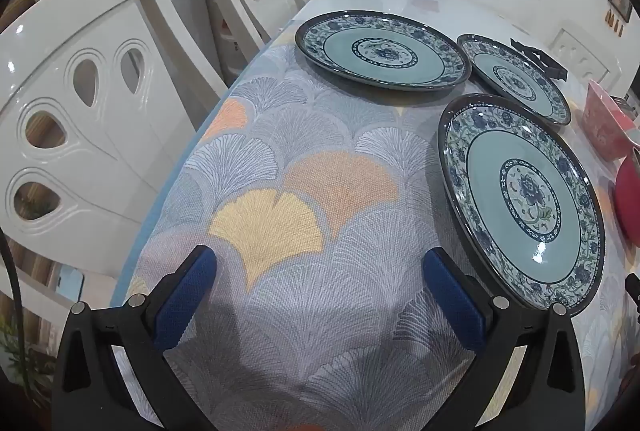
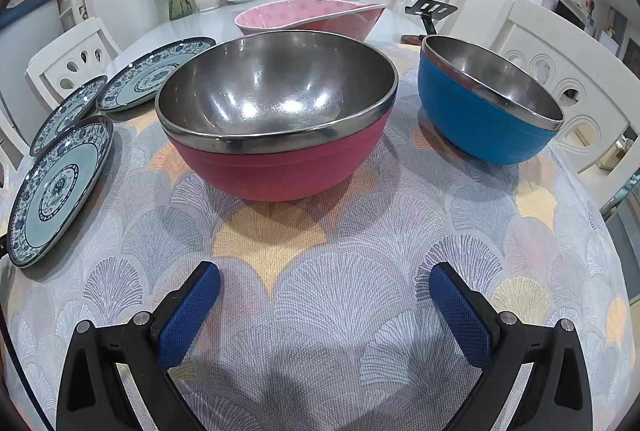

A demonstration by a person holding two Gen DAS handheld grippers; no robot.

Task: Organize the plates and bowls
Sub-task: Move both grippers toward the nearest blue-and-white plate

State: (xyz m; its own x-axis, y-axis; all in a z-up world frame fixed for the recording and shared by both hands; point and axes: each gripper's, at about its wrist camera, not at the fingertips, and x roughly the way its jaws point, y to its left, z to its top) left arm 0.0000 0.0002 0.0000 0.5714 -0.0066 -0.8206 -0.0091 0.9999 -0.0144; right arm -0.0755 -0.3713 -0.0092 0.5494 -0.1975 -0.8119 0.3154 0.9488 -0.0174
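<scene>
**Both grippers open over bench, nothing held**

Left gripper [image 1: 320,271]: jaws spread wide, empty, over the patterned cloth [image 1: 304,159]. Nearest plate [image 1: 524,199] sits just ahead-right of its right finger, apart from it. Large plate [image 1: 382,49] farther ahead; small plate [image 1: 516,77] beyond the nearest one, to the right.

Right gripper [image 2: 325,289]: jaws wide apart, empty. Red steel-lined bowl [image 2: 276,119] straight ahead, near, not touching. Blue bowl [image 2: 486,99] ahead-right. Pink dotted bowl [image 2: 308,17] behind the red one. Three plates to its far left, the closest [image 2: 60,191] level with the red bowl.
</scene>
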